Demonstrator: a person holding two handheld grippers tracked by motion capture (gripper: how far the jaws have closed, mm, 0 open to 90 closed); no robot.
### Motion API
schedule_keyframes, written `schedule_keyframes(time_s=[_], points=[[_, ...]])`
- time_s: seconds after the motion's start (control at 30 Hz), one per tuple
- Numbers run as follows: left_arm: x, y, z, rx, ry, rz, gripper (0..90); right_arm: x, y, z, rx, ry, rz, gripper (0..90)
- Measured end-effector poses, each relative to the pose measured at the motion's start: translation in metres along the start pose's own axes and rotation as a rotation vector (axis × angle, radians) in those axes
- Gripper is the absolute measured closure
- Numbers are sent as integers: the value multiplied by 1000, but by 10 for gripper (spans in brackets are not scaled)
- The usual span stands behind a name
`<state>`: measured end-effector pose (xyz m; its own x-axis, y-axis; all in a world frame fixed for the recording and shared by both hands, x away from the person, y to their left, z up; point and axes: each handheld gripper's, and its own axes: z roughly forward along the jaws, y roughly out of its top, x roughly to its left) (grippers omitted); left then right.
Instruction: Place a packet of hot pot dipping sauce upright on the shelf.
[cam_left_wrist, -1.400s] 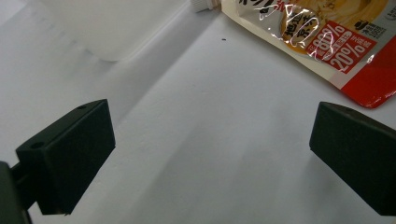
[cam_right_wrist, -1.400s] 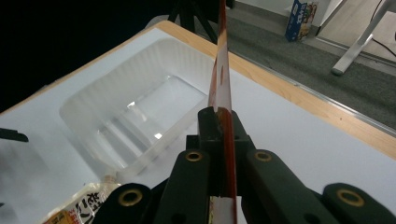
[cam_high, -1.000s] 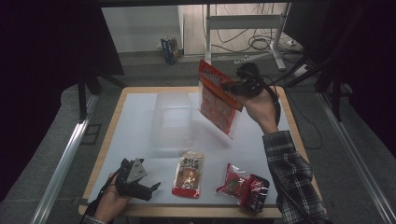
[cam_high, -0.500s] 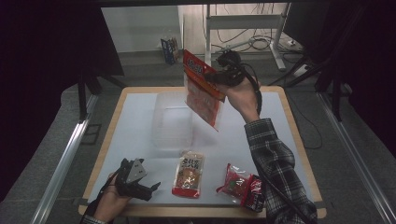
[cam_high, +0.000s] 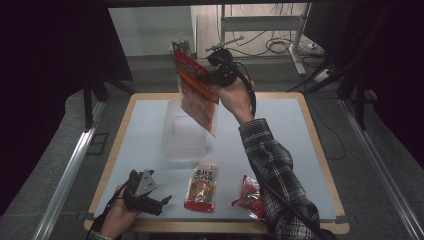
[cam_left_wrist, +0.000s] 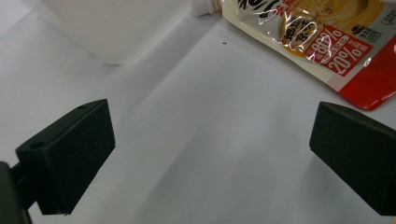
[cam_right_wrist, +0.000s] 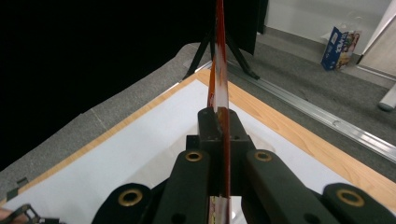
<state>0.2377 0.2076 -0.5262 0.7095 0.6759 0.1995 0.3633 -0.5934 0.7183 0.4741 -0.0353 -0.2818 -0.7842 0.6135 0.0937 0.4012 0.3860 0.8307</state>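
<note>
Right gripper (cam_high: 206, 76) jaws clenched on the upper edge of a red snack packet (cam_high: 196, 95), held aloft over a clear plastic container (cam_high: 184, 131), long axis hanging steeply, lower end toward the table. Shifted left and higher than half a second ago. Left gripper (cam_high: 162, 201) jaws spread wide, empty, resting at the near edge. Two more pouches, a yellow-and-red pouch (cam_high: 202, 186) and a red pouch (cam_high: 248, 192), flat on the white-topped wooden table (cam_high: 295, 130). Grey floor, cables beyond.
</note>
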Motion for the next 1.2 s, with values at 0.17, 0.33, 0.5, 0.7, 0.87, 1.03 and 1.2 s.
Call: schedule_keyframes(time_s=[0.17,0.33,0.5,0.7,0.87,1.03,1.2], points=[[-1,0,0,-2,-1,2,3,6,5,16,-2,4,-3,888],[-1,0,0,0,0,7,3,8,4,36,4,3,4,888],[-1,0,0,4,1,13,3,7,-1,52,23,0,6,888],[-2,0,0,5,1,11,5,3,-14,69,49,1,11,888],[-2,1,1,12,4,17,5,-3,-28,85,58,7,24,887],[-4,1,2,19,2,28,7,-4,-35,91,92,-36,-35,880],[-4,1,2,21,2,29,7,-9,-36,90,107,-61,-35,870]])
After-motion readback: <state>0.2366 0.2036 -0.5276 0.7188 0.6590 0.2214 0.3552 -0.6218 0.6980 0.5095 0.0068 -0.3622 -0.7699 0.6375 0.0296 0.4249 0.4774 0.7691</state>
